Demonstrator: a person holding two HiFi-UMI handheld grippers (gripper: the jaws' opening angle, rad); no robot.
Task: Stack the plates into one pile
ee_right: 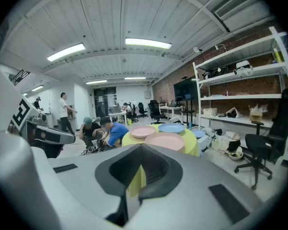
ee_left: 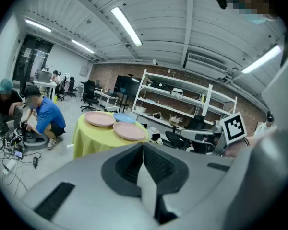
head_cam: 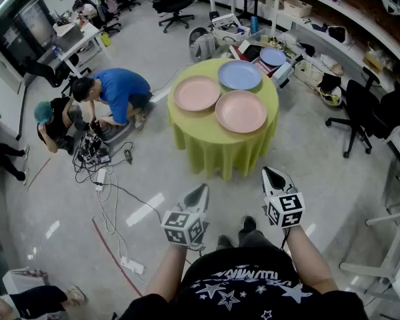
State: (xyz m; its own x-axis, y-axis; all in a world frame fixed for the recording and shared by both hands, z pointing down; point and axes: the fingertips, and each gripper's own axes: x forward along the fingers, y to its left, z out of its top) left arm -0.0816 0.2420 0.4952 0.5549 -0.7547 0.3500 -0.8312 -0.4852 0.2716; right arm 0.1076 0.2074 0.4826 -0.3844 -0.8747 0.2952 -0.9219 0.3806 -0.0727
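A round table with a yellow-green cloth [head_cam: 217, 145] stands ahead of me on the floor. Three plates lie on it side by side: a pink plate [head_cam: 197, 93] at the left, a blue plate [head_cam: 240, 75] at the back, and a second pink plate [head_cam: 241, 111] nearest me on the right. My left gripper [head_cam: 201, 191] and right gripper [head_cam: 272, 173] hover well short of the table, both shut and holding nothing. The left gripper view shows the plates [ee_left: 129, 131] far off beyond the closed jaws, and the right gripper view shows them [ee_right: 165, 140] the same way.
Two people [head_cam: 113, 92] crouch on the floor left of the table among cables [head_cam: 97, 172]. A power strip [head_cam: 132, 265] and red tape lie on the floor near me. Office chairs [head_cam: 357, 112], shelves and boxes with another blue plate [head_cam: 273, 57] stand behind and to the right.
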